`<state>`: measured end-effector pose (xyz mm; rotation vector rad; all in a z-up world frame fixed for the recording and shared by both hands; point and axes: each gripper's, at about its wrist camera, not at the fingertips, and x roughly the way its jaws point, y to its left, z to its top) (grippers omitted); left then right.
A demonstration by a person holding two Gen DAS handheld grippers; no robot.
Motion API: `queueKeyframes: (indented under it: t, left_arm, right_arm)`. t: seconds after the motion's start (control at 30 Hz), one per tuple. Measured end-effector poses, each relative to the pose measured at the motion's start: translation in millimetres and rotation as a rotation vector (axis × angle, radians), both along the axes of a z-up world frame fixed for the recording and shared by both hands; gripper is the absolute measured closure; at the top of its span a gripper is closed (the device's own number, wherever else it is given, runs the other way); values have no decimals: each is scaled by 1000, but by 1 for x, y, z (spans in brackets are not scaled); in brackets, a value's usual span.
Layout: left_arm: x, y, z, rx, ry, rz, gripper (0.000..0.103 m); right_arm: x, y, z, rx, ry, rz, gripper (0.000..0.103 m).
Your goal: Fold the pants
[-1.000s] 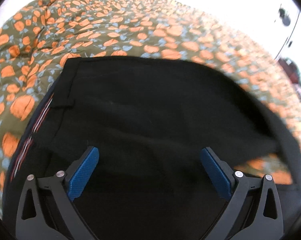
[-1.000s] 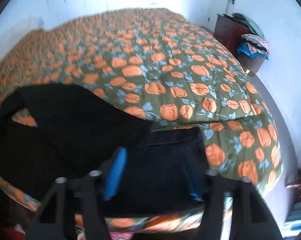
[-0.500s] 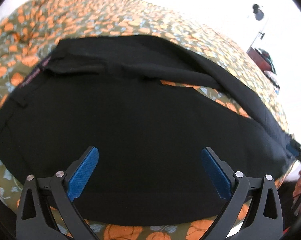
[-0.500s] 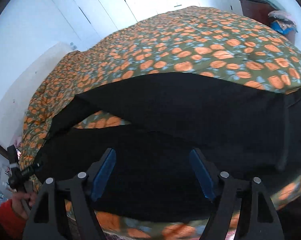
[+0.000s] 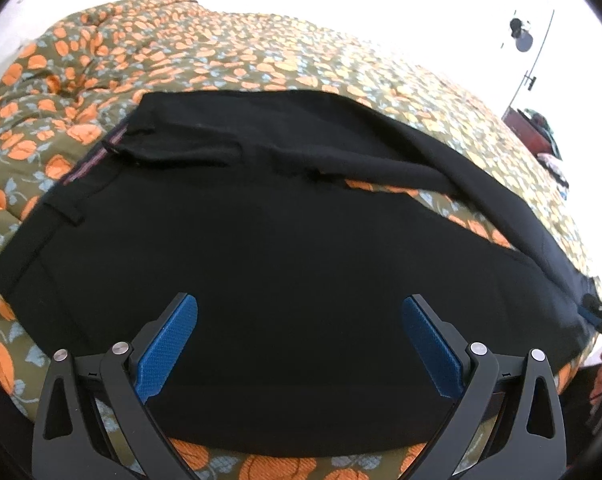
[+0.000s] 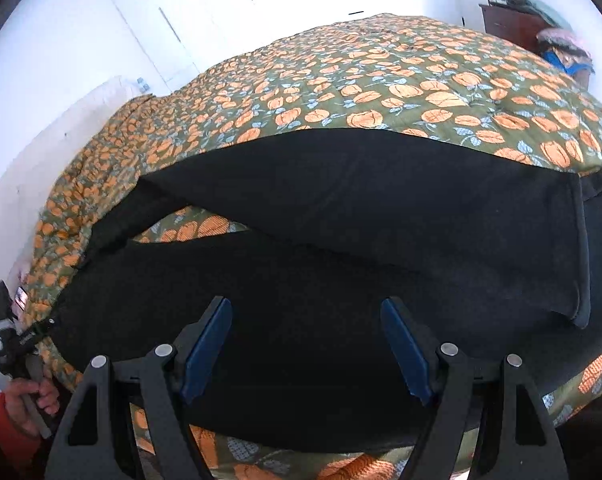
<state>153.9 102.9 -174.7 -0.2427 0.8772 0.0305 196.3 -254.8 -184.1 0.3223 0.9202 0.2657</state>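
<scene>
The black pants (image 5: 285,264) lie spread across the near edge of a bed covered by an olive quilt with orange flowers (image 5: 261,56), the 2 legs parted so a wedge of quilt shows between them and the striped waistband (image 5: 97,156) at the left in the left wrist view. The left gripper (image 5: 299,312) hangs over the nearer leg with its blue pads (image 5: 169,344) spread wide and nothing between them. The right gripper (image 6: 307,318) likewise stands open and empty above the pants (image 6: 341,280), and a dark wooden dresser (image 6: 509,24) stands beyond the bed.
</scene>
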Motion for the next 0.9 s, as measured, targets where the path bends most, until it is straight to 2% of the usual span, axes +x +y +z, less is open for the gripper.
queueKeyframes:
  t: [0.1,0.17,0.33,0.43,0.47,0.57,0.67,0.73,0.83,0.9]
  left_arm:
    - [0,7,2,-15,-15,21,1]
    - [0,10,0,-29,-15,32,1]
    - [4,14,-5,-36,10,53,1]
    - [3,12,-3,-28,5,51,1]
    - [3,10,-2,-20,1,47,1]
    - [1,6,-3,-1,0,31,1]
    - [5,3,-9,11,33,21,1]
    - [7,2,-11,8,40,21,1]
    - [7,4,-10,0,33,25,1]
    - [8,5,-11,-6,35,25,1]
  right_arm:
    - [-3,-20,8,46,6,-61,26]
    - [-5,-26,10,74,23,-53,23]
    - [-10,-38,-7,284,70,-45,23]
    - [0,-59,-27,340,104,-130,23]
    - [3,-74,-34,347,110,-210,23]
    - [4,-104,-38,396,89,-359,23]
    - [8,-124,-41,395,105,-470,24]
    - [8,-128,-39,363,110,-515,32]
    - [10,-128,-39,302,131,-536,57]
    - [12,-134,-41,290,146,-535,92]
